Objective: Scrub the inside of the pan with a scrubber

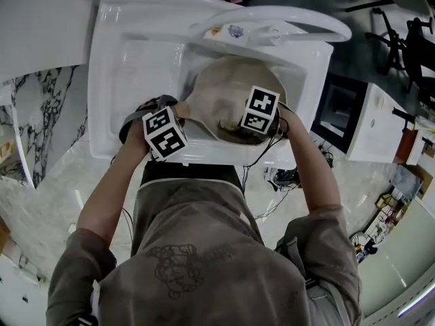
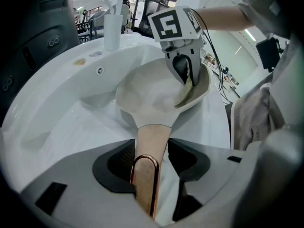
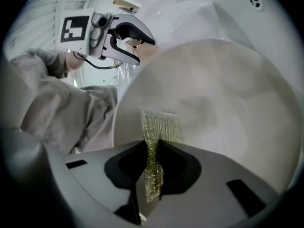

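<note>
A cream pan [image 1: 228, 94] [image 2: 159, 91] [image 3: 213, 108] is held tilted over the white sink [image 1: 136, 66]. My left gripper [image 1: 165, 133] [image 2: 151, 167] is shut on the pan's tan handle [image 2: 151, 141], which ends in a copper hanging loop. My right gripper [image 1: 257, 114] [image 3: 154, 172] is shut on a thin green-gold mesh scrubber [image 3: 156, 127] [image 2: 185, 90], and the scrubber lies pressed against the pan's inside near its near rim. In the left gripper view the right gripper [image 2: 183, 68] reaches into the pan from the far side.
A curved white faucet [image 1: 272, 26] arches over the back of the sink. A white cup [image 2: 112, 30] stands on the sink's far ledge. Marble counter [image 1: 41, 114] lies to the left, and a white cabinet [image 1: 377, 124] stands at the right.
</note>
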`<state>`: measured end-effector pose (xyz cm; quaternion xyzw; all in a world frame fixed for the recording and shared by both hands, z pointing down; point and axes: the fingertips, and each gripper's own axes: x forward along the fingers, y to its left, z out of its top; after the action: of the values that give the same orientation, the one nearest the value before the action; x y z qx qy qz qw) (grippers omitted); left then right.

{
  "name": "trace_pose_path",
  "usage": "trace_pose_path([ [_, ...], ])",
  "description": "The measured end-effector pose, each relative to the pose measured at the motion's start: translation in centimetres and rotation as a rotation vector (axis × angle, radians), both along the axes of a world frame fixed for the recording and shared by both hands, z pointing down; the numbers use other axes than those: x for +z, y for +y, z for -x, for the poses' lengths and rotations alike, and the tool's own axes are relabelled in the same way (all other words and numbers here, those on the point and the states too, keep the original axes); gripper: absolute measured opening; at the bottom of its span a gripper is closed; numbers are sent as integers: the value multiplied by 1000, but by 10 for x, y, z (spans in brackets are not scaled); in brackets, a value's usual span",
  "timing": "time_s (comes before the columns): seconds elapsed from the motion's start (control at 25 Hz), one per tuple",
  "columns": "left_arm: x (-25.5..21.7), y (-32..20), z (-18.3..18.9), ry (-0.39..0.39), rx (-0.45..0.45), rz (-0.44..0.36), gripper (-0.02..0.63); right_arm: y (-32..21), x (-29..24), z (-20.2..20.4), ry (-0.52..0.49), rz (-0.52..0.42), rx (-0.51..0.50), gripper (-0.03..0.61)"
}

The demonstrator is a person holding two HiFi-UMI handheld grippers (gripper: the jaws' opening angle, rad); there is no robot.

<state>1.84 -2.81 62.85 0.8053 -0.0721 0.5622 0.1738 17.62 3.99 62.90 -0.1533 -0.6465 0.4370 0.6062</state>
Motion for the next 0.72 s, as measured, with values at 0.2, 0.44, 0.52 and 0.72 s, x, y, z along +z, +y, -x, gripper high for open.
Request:
trace_pose_path([
  [0.2, 0, -1, 1, 4, 2, 0, 224, 4, -31, 7, -97, 149, 73, 74],
  [0.44, 1, 1, -1, 11, 3, -4, 224, -36, -65, 24, -251, -8, 196, 71],
  [0.52, 1, 1, 0, 12, 4, -2, 224, -87, -56, 30, -292, -353, 213, 69],
  [0.72, 0, 1, 2, 16, 3, -6, 224, -141, -20, 9, -193, -800, -112, 69],
])
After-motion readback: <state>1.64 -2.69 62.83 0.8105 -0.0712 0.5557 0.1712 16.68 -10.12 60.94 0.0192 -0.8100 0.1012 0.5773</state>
